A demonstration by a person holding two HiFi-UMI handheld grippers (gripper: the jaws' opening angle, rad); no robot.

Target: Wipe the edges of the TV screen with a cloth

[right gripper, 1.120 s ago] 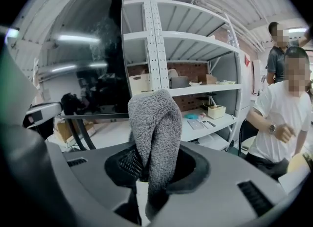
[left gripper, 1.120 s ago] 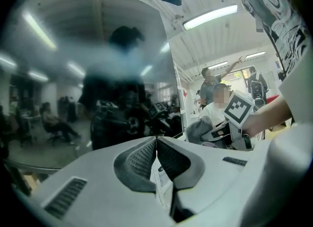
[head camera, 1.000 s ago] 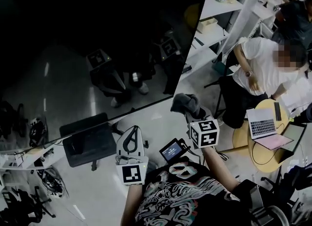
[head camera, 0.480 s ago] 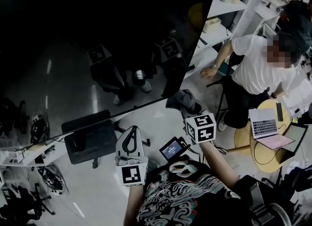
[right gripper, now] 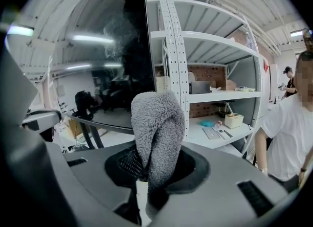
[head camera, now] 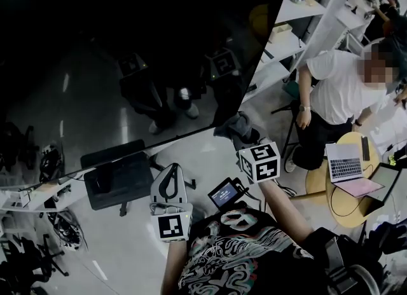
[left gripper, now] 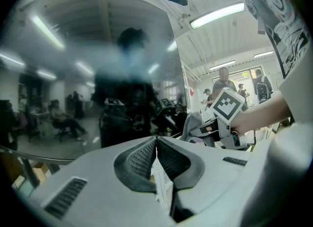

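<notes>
Spanning most of the head view: TV screen (head camera: 127,65), dark, glossy, probably fragile, so press lightly.
Right gripper (right gripper: 146,172): jaws clamped on the cloth.
Left gripper (left gripper: 156,147): jaws together, nothing held.
Cloth (right gripper: 156,123): grey, fluffy, likely soft and light; pinched at its fold, by the screen's lower right corner.

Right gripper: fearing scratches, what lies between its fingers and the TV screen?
Only the grey cloth the right gripper clamps lies before the TV screen, per the right gripper view.
</notes>
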